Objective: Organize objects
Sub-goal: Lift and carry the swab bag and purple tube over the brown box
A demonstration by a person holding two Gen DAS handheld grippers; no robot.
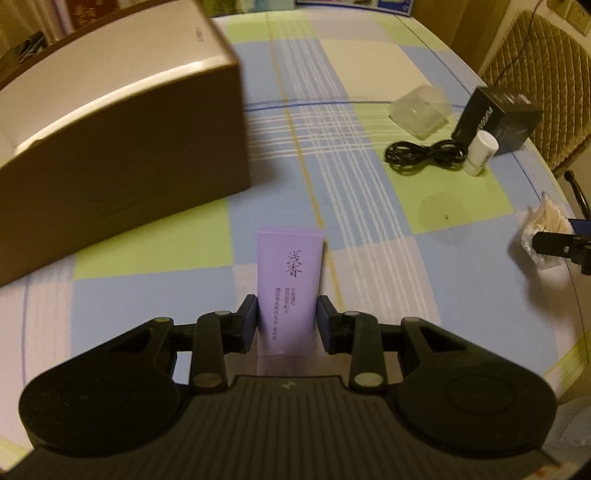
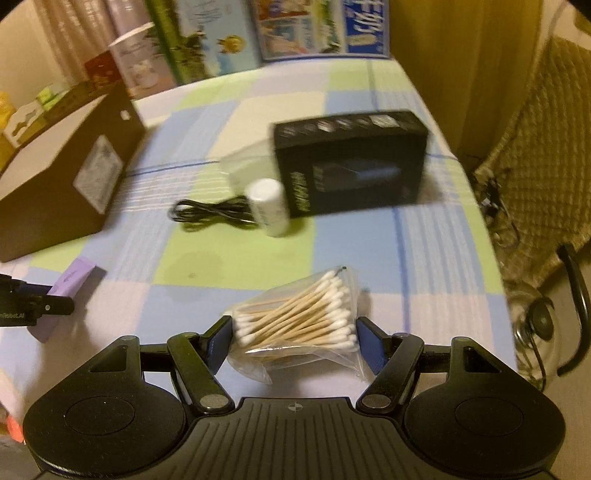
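Observation:
My left gripper (image 1: 287, 317) is shut on a lilac tube (image 1: 290, 273) with dark lettering, and the tube stands up between the pads above the checked tablecloth. In the right wrist view the same tube (image 2: 70, 291) and left gripper (image 2: 22, 306) show at the left edge. My right gripper (image 2: 293, 332) is shut on a clear bag of cotton swabs (image 2: 295, 317), a pad on each side. That bag (image 1: 543, 229) also appears at the right edge of the left wrist view. A big brown cardboard box (image 1: 122, 147) sits to the far left of the tube.
On the tablecloth (image 1: 369, 258) lie a coiled black cable (image 2: 210, 212), a white cylinder (image 2: 267, 206), a black carton (image 2: 351, 162) and a clear plastic piece (image 1: 419, 110). Picture books (image 2: 314, 26) stand at the back. A quilted chair (image 2: 535, 166) is beyond the table's right edge.

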